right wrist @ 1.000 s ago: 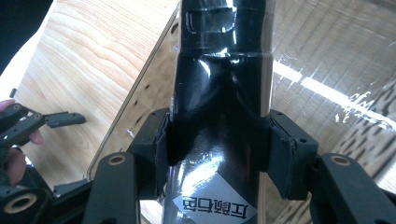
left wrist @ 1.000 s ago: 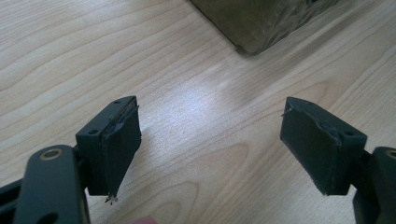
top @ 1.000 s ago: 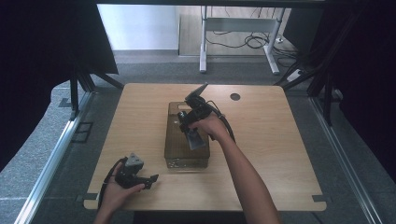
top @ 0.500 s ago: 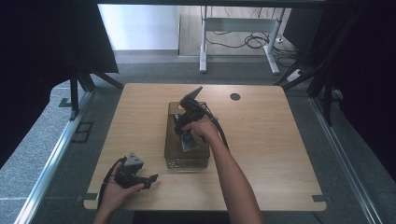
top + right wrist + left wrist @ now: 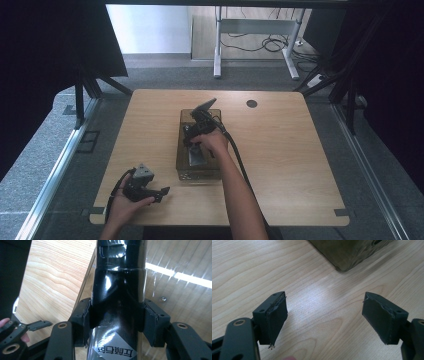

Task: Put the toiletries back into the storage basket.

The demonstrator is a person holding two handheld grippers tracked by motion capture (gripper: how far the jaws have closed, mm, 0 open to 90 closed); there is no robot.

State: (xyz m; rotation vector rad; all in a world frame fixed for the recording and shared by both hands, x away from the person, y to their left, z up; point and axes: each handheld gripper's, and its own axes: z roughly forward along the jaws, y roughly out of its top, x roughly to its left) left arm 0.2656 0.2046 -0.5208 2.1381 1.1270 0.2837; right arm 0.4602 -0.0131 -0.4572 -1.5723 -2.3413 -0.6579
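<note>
Your right gripper [image 5: 116, 320] pinches a black bottle [image 5: 118, 287]. Both pads press on its sides, one on each side, so the bottle is caught tight. In the high view, your right gripper [image 5: 200, 131] sits over the clear box [image 5: 181, 150] in the middle of the wooden table [image 5: 290, 150], and the bottle is down inside the box.

I think you are putting the bottle into the box. The grab is done, and the bottle is in between the box walls. What is left is to lay it on the bottom, let go, and lift your hand out. I cannot tell if the bottle touches the bottom yet.

The bottle is shiny and black, so light bounces off it. It gets thinner toward the far end, with a step where the wide part ends. A silver sticker [image 5: 115, 348] with printed signs sits on it, near your pads. It looks smooth and a bit slippery, so hold it well until it lies flat.

Your left gripper [image 5: 149, 191] rests on the table near your side, to the left of the box. Its fingers [image 5: 274, 318] are spread wide with nothing between them, just bare wood. A corner of the box [image 5: 347, 255] shows ahead of it, a little way off.
</note>
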